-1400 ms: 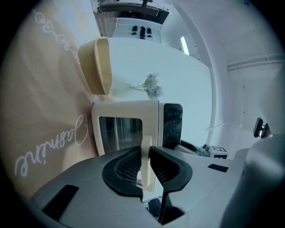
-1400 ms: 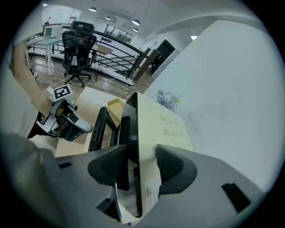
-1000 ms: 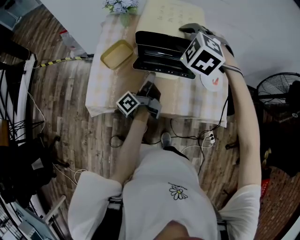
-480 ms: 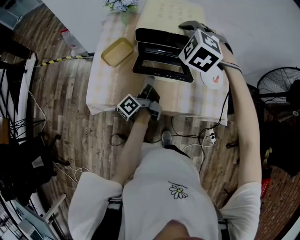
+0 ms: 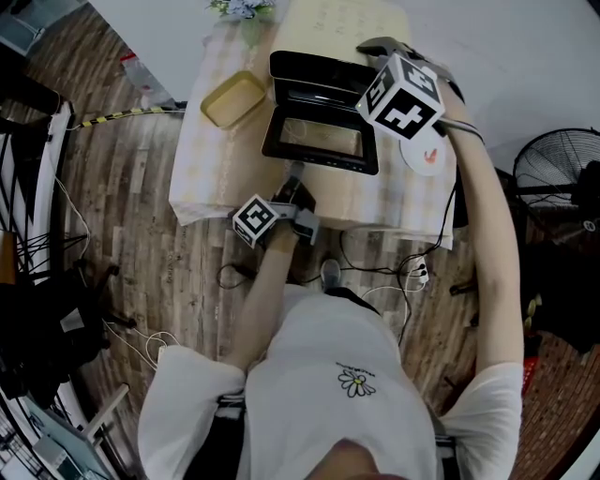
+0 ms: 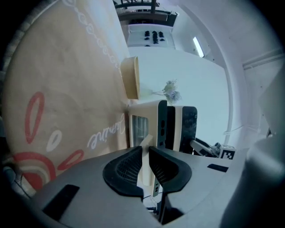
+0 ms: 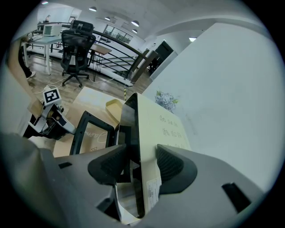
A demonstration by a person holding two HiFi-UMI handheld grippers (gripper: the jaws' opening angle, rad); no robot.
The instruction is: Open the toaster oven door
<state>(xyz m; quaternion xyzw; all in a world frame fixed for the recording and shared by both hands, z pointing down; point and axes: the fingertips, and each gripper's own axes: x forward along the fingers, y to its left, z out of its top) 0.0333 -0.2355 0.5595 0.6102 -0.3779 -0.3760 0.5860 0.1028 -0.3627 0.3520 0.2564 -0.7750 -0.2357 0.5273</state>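
A cream toaster oven (image 5: 323,70) stands on the table with its glass door (image 5: 319,141) folded down flat toward me. My left gripper (image 5: 296,183) is at the door's front edge. In the left gripper view its jaws have just been closing and stand nearly together (image 6: 145,153), with the cream door handle (image 6: 147,141) pinched between the pads. My right gripper (image 5: 380,52) sits at the oven's top right corner. In the right gripper view (image 7: 140,162) its jaws are spread wide, clamped across the oven's wall (image 7: 149,129), one on the black front, one on the cream panel.
A yellow tray (image 5: 234,98) lies left of the oven, flowers (image 5: 239,7) behind it, and a white plate (image 5: 424,155) at the right. The checked tablecloth's edge (image 5: 187,202) hangs close to my left gripper. Cables (image 5: 394,272) lie on the wooden floor; a fan (image 5: 562,178) stands at the right.
The oven door has swung from partly open down to flat. My left gripper has come toward me and lower with the handle. The right gripper has stayed put.
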